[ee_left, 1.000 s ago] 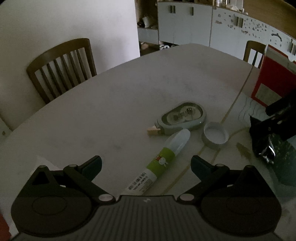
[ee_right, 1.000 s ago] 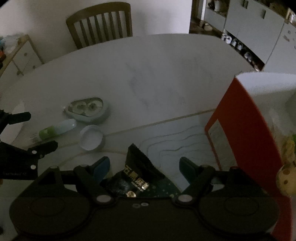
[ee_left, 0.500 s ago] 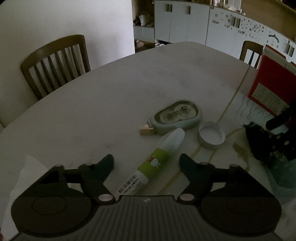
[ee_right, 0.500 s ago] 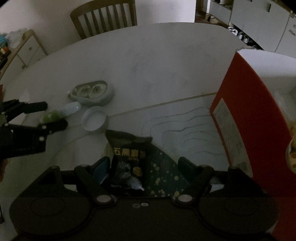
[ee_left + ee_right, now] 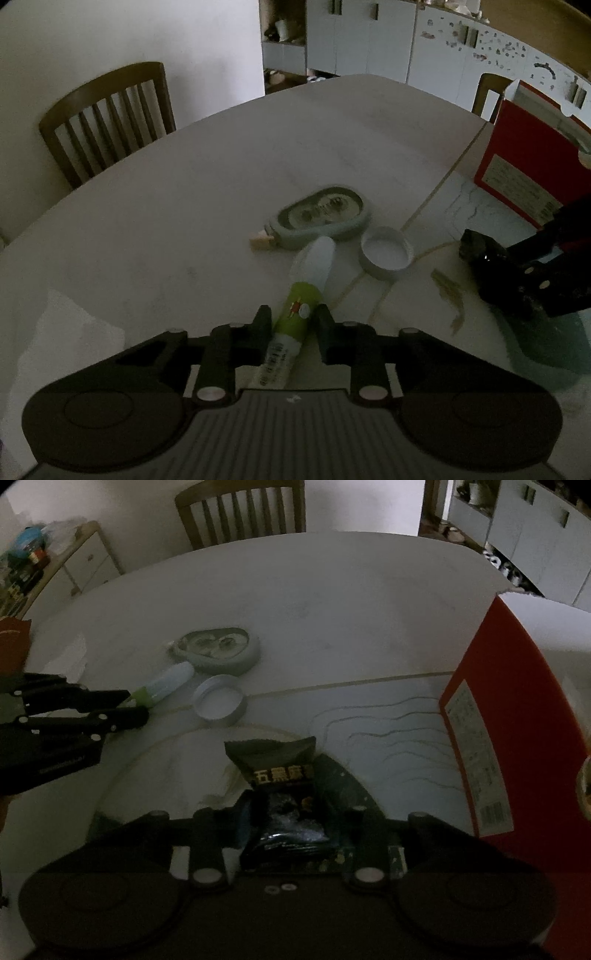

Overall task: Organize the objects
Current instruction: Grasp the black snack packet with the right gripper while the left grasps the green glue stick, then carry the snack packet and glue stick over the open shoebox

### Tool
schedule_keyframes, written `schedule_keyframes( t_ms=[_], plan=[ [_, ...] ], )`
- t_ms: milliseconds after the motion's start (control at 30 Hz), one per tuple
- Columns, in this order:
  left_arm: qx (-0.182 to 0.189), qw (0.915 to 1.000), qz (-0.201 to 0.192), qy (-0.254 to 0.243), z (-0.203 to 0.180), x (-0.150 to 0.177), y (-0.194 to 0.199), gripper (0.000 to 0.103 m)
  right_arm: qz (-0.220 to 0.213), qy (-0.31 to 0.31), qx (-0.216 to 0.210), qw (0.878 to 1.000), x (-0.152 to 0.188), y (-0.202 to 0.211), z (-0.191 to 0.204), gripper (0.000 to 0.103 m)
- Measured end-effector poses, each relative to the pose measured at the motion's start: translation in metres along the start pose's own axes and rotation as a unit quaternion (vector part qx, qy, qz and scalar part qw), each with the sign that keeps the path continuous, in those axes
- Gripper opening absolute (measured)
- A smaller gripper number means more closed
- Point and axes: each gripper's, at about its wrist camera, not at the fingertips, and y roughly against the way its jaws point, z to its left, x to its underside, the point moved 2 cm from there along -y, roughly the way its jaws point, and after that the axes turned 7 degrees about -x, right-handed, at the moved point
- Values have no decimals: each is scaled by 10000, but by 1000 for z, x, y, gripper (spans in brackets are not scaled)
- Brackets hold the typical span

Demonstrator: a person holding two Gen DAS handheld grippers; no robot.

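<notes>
The left hand-held gripper point(image 5: 291, 325) has its two dark fingers closed on the lower body of a glue stick point(image 5: 295, 314), a smooth plastic cylinder with a lime-green label, a white barcode end nearest the camera and a translucent rounded cap pointing away. The stick lies on the surface point(image 5: 207, 192), which is pale, matte and marble-like, with thin tan inlaid lines curving across it. Just beyond the cap sits a correction tape dispenser point(image 5: 321, 218), an oval grey-green shell with a clear window showing its reels and a small beige tip at its left end. Beside it, to the right, a shallow round white lid point(image 5: 386, 256) lies open side up; nothing can be made out inside it.

The right hand-held gripper point(image 5: 295, 816) has its fingers closed on a dark snack packet point(image 5: 284, 794), a crinkled glossy foil pouch with a serrated top edge and gold characters printed across it. The packet sits near the front of the surface, well apart from the glue stick. To the right stands a tall red cardboard box point(image 5: 517, 738) with a white inner face and a printed label with a barcode on its side; its contents are not clear. A slatted wooden chair point(image 5: 243, 509) stands at the far edge of the surface.
</notes>
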Motion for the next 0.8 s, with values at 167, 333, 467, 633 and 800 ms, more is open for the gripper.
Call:
schedule_keyframes(
  t_ms=[167,333,467,633,800],
  plan=[
    [59,9995,106,305,-5,10,9,16,-9,4,-91,10000,13,11,0,35],
    [169,9973,106,703,-9,20,22,16,-5,12,-203,9998,27,25,1,35],
    [225,9947,79,997,-17,28,37,16,-29,-10,-322,9995,39,38,1,35],
    [306,9914,48,1270,-33,38,57,16,-102,-40,-423,9990,54,60,-4,35],
    [434,9877,-50,1503,-54,43,83,16,-262,-62,-533,9982,65,89,-14,35]
  ],
)
